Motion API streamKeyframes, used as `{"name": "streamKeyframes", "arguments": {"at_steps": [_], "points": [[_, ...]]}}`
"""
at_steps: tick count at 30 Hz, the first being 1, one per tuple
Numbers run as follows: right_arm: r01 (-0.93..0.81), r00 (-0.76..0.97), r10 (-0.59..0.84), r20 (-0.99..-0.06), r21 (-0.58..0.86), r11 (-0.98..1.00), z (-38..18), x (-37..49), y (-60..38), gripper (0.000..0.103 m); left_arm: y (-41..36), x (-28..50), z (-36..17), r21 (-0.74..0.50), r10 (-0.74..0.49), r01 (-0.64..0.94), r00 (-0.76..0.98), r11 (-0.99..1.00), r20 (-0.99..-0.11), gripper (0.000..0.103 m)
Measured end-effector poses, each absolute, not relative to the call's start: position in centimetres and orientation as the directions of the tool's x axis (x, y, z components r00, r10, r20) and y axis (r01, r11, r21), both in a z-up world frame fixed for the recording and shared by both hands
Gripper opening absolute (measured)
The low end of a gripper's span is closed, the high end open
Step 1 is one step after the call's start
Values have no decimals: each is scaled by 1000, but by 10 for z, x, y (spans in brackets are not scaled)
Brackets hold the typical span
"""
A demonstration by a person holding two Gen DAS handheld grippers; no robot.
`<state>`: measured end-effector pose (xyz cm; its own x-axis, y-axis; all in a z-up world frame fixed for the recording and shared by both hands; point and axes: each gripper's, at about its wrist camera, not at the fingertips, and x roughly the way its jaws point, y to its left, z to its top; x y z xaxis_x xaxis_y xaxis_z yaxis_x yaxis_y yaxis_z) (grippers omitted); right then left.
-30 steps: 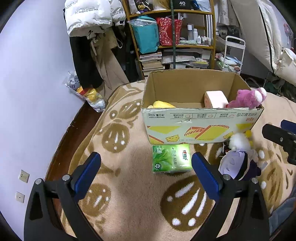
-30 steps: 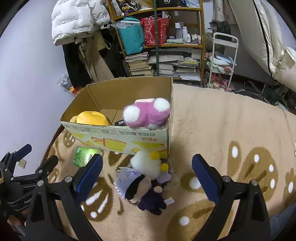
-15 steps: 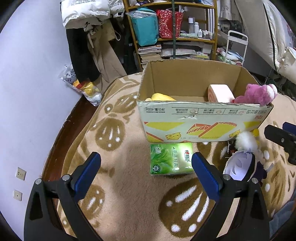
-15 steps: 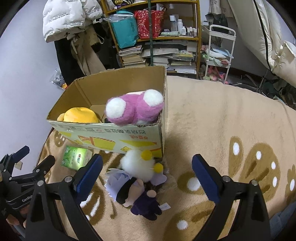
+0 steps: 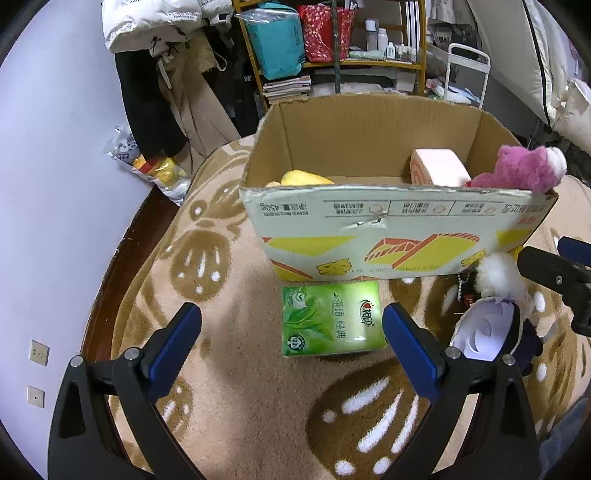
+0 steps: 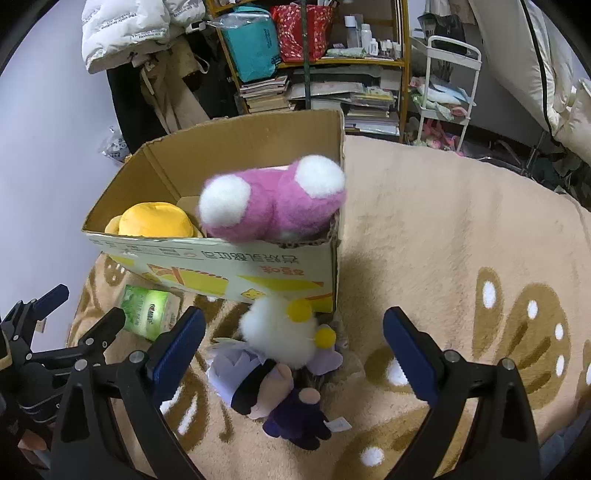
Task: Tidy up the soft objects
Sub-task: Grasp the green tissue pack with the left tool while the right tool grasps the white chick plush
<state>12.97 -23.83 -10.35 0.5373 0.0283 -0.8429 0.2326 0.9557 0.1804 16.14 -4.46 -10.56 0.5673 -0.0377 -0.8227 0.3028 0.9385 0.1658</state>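
Lived-in home bedroom: cluttered bookshelf (image 6: 314,74) at top centre, hanging coats (image 5: 155,74) upper left, patterned carpet (image 6: 461,240) across the floor.

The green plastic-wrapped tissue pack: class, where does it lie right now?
In the left wrist view, the green plastic-wrapped tissue pack lies flat on the beige patterned blanket, just in front of the printed cardboard box, between the open left gripper's fingers.

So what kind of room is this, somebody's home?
Probably a lived-in bedroom or spare room at home: a cluttered shelf of books and bags, a white puffer jacket hanging above dark coats, and a patterned beige blanket under the cardboard box.
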Motion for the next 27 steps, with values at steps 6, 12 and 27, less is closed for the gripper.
{"name": "streamKeyframes", "arguments": {"at_steps": [6,12,27], "points": [[231,510,43,-859,186,955,-115,138,-236,98,-50,166,-123,183,-19,319,539,930,-842,97],[202,449,61,-892,167,965,-129,146,-232,71,-59,168,-138,192,-11,346,506,918,-862,97],[194,392,148,-908,238,952,-148,157,-233,51,-59,180,-160,166,-19,357,462,919,-887,97]]}}
